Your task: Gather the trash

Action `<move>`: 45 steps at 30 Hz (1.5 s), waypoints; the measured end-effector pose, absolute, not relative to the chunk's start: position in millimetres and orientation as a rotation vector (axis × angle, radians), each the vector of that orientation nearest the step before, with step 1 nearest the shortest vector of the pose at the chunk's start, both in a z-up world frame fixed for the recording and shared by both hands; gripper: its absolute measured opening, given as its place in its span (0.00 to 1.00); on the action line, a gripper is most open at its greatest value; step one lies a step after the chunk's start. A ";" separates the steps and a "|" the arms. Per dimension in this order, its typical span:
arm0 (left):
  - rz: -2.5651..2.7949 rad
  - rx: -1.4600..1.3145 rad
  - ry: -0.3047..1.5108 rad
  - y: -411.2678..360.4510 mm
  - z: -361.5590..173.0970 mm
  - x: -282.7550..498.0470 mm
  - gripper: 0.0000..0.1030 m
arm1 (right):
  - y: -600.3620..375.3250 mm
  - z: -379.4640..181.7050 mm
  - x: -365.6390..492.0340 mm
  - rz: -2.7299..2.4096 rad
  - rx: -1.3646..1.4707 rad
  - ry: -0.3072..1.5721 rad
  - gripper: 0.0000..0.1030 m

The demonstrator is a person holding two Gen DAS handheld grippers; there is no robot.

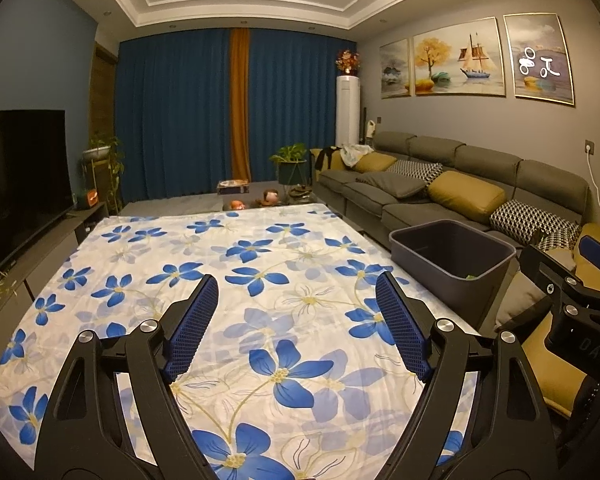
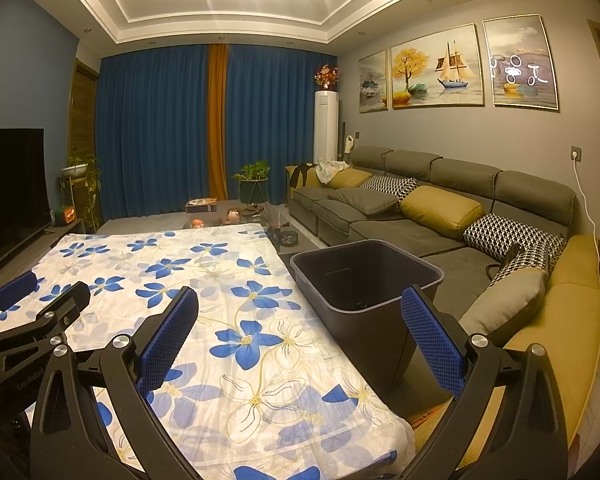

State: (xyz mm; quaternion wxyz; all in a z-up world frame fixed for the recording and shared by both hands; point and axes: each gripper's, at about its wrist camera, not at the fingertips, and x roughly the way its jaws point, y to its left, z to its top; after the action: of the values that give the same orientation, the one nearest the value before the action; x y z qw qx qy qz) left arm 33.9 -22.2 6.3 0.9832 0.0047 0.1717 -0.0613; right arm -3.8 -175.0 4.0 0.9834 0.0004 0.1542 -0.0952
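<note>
A dark grey bin stands beside the right edge of the table, between it and the sofa; it also shows in the right wrist view. A bit of green lies at its bottom. My left gripper is open and empty above the flowered tablecloth. My right gripper is open and empty, over the table's right edge next to the bin. Each gripper shows at the edge of the other's view, the right one and the left one. No loose trash shows on the cloth.
A grey sofa with yellow and patterned cushions runs along the right wall. A TV on a low cabinet stands at left. Toys, a box and potted plants lie beyond the table's far edge before blue curtains.
</note>
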 end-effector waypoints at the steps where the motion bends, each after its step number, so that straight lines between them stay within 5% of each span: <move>1: -0.123 0.010 0.345 -22.3 6.3 33.7 0.77 | -174.8 4.1 -3.6 -0.191 0.001 0.310 0.95; 20: -0.100 0.021 0.363 -22.4 2.1 36.1 0.87 | -175.5 4.1 -4.1 -0.190 0.003 0.309 0.95; 45: -0.082 -0.021 0.368 -14.3 3.8 37.7 0.87 | -176.3 3.7 -5.2 -0.191 0.006 0.307 0.95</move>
State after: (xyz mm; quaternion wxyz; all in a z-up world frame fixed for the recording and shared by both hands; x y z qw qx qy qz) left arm 37.7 -14.3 3.8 0.9823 -0.0106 0.1827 -0.0409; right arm -5.2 -176.3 3.7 0.9837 0.0032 0.1528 -0.0950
